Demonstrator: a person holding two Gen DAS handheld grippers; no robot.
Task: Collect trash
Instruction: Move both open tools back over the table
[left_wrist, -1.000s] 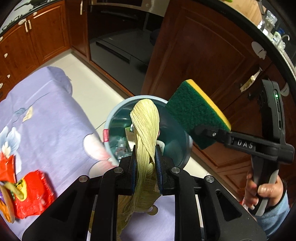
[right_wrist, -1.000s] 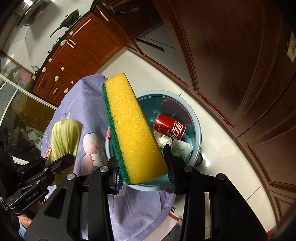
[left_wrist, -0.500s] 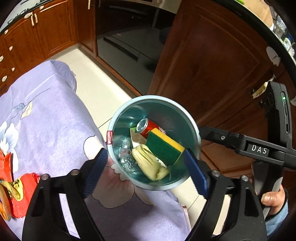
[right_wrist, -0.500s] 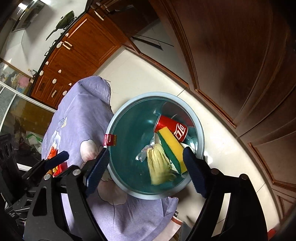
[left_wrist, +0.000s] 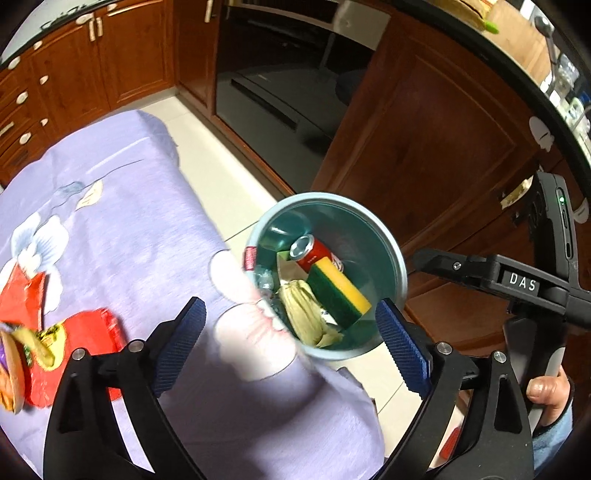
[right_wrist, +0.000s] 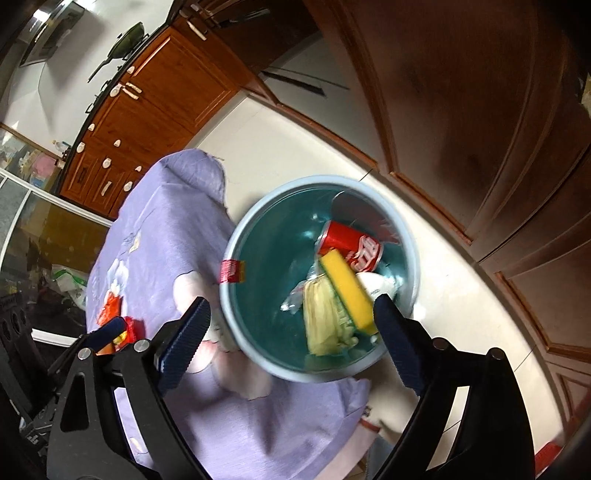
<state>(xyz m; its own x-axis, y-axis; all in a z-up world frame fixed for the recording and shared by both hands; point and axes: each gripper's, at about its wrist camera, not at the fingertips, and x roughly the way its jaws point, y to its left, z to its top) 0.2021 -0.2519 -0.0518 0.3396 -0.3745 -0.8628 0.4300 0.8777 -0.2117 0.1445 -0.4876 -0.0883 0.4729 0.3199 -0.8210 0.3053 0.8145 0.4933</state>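
A teal trash bin (left_wrist: 391, 251) stands on the floor beside the purple-clothed table (left_wrist: 122, 236). Inside lie a yellow-green sponge (left_wrist: 338, 291), a pale corn husk (left_wrist: 308, 317) and a red cola can (left_wrist: 314, 253). The same bin (right_wrist: 255, 229), sponge (right_wrist: 347, 291), husk (right_wrist: 325, 321) and can (right_wrist: 352, 245) show in the right wrist view. My left gripper (left_wrist: 291, 350) is open and empty above the bin's near rim. My right gripper (right_wrist: 291, 339) is open and empty above the bin; it also shows in the left wrist view (left_wrist: 480, 273).
Red snack wrappers (left_wrist: 48, 343) lie on the table at the left, also visible in the right wrist view (right_wrist: 122, 328). Dark wooden cabinets (left_wrist: 424, 147) stand close behind the bin. White tiled floor (right_wrist: 295, 147) runs between table and cabinets.
One second ago the left gripper held the corn husk and the right held the sponge. Both jaws opened and both things dropped into the bin. Both grippers have since drawn back slightly.
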